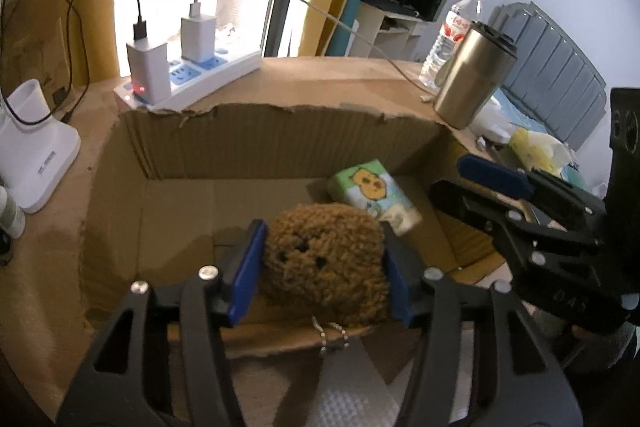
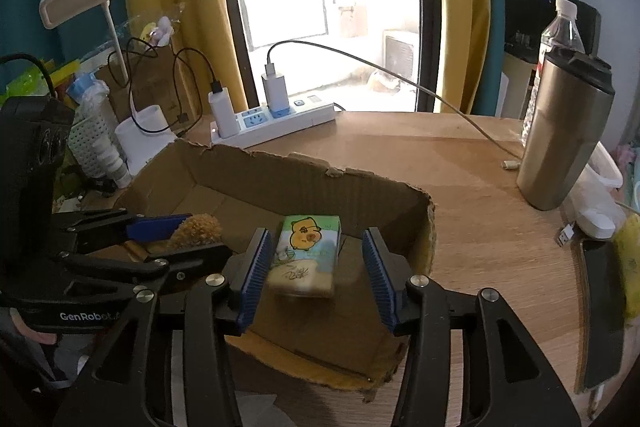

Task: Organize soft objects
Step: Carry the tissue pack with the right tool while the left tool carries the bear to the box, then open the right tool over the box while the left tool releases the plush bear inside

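While both grippers are hovering over the torn cardboard box (image 2: 224, 171), the left gripper (image 1: 320, 259) is bracketing the fuzzy brown plush toy (image 1: 324, 259); the right gripper (image 2: 316, 267), half-open, is releasing the green cartoon tissue pack (image 2: 306, 255), long axis toward twelve o'clock.

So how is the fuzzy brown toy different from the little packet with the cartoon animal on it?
The fuzzy brown toy is rounded and shaggy, while the packet is flat, boxy and smooth.
The toy is plain brown with tiny dark dots for a face; the packet is green and blue with a yellow cartoon animal.
The toy has a bead chain; the packet has none.
Both are over the cardboard box, each between a gripper's fingers.
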`<state>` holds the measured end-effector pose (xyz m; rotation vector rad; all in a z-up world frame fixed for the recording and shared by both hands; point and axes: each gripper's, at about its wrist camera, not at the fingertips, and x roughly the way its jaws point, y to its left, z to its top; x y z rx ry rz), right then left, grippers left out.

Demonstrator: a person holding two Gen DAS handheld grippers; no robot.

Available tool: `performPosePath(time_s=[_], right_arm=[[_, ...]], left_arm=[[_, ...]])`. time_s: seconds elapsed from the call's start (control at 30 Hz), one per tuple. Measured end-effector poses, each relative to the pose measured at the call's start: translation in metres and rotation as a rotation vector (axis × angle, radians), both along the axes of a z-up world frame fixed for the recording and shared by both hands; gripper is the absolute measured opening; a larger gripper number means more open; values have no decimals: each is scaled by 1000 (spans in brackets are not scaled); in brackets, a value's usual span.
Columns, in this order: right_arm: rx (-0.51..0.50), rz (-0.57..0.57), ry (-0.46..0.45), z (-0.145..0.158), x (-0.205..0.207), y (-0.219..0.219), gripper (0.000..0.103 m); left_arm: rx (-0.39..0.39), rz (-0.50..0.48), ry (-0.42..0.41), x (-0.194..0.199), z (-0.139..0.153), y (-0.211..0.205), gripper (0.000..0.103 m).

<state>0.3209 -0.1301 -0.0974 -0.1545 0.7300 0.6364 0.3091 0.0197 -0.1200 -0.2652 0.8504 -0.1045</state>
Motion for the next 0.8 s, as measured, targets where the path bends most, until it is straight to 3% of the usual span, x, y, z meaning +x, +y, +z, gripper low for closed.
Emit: performPosePath(time_s=[0.2,0.33,0.8], right_arm=[[-2,-4,-9,4,-2,1,51],[-1,-6,-22,9,-9,0,52],[7,-44,-81,36,-46,-14,59]], left_arm=[[-3,6,-6,-5,3,3,60],[-1,2,-26,-11,10,2,70],[13,21,-127,-51,43,3,72]])
